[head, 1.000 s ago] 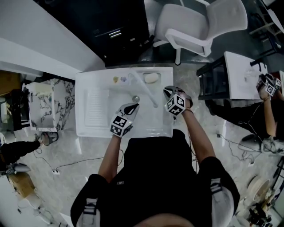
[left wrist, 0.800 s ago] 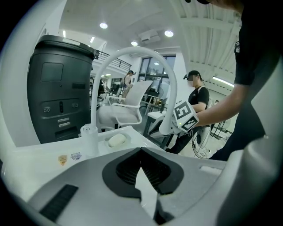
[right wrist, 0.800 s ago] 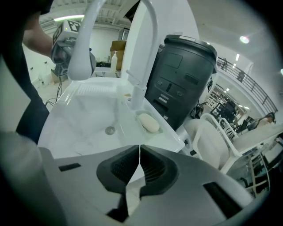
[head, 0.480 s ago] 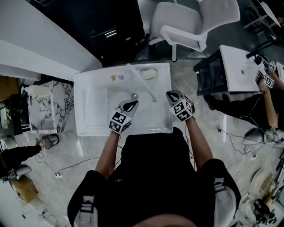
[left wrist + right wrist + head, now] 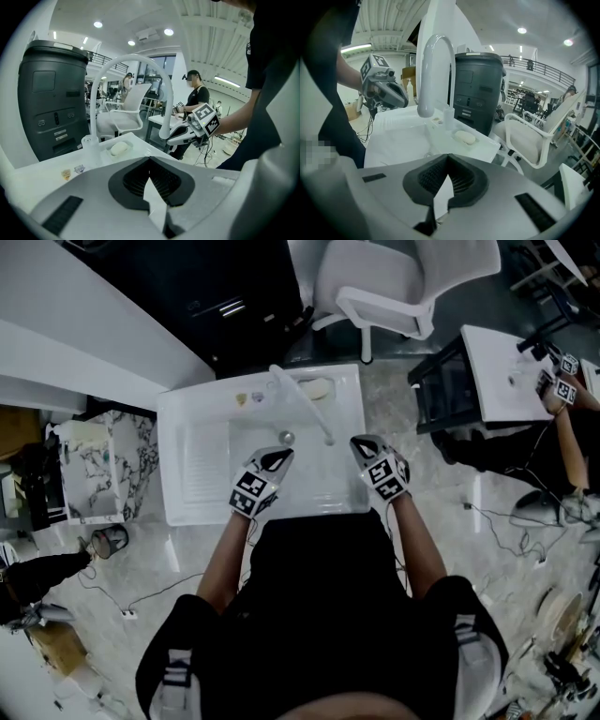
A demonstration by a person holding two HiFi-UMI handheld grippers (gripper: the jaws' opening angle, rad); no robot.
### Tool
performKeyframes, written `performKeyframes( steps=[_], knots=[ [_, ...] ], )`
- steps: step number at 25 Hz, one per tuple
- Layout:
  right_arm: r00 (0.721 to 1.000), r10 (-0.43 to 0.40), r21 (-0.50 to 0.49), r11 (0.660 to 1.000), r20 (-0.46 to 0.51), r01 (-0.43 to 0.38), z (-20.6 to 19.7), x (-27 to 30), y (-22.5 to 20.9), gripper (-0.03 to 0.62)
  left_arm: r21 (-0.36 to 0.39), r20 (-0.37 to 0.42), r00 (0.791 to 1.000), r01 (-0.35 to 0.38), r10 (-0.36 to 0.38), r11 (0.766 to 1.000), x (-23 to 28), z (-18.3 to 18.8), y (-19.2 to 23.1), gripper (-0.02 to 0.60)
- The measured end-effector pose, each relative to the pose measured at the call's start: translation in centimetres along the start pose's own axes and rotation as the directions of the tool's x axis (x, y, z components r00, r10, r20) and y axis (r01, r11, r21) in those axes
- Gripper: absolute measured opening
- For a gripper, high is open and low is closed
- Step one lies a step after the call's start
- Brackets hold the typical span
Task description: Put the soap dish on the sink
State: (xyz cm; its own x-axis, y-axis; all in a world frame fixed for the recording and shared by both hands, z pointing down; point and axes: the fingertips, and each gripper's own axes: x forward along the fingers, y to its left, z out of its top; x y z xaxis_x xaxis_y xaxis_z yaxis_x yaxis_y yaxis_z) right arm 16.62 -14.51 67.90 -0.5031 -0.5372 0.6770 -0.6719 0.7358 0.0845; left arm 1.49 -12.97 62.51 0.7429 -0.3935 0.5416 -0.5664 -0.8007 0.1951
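Observation:
A white soap dish (image 5: 316, 388) with a pale bar of soap sits on the back right corner of the white sink (image 5: 197, 399), right of the curved faucet (image 5: 302, 407). The dish also shows in the left gripper view (image 5: 118, 149) and the right gripper view (image 5: 465, 137). My left gripper (image 5: 273, 461) hangs over the basin's front, shut and empty (image 5: 150, 161). My right gripper (image 5: 360, 445) hovers over the sink's right front edge, shut and empty (image 5: 448, 157), well short of the dish.
The drain (image 5: 287, 437) lies in the basin between the grippers. A white office chair (image 5: 403, 277) and a dark bin (image 5: 253, 306) stand behind the sink. A marble-patterned stand (image 5: 98, 465) is at the left; a table (image 5: 502, 371) with another person is at the right.
Both grippers have drawn back a little toward the sink's front edge, the right one farther from the soap dish. The dish has stayed on the back right corner.

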Motion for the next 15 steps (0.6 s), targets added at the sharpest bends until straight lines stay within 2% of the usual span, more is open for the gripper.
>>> performKeyframes(
  steps=[6, 15],
  knots=[
    [0.999, -0.03, 0.008, 1.0, 0.028, 0.029, 1.2, -0.7, 0.7, -0.006, 0.016, -0.003, 1.0, 0.023, -0.023, 1.0, -0.7, -0.4, -0.3, 0.0],
    [0.996, -0.083, 0.026, 0.996, 0.023, 0.083, 0.9, -0.9, 2.0, -0.006, 0.04, -0.004, 0.998, 0.064, -0.064, 0.997, -1.4, -1.2, -0.3, 0.0]
  ],
)
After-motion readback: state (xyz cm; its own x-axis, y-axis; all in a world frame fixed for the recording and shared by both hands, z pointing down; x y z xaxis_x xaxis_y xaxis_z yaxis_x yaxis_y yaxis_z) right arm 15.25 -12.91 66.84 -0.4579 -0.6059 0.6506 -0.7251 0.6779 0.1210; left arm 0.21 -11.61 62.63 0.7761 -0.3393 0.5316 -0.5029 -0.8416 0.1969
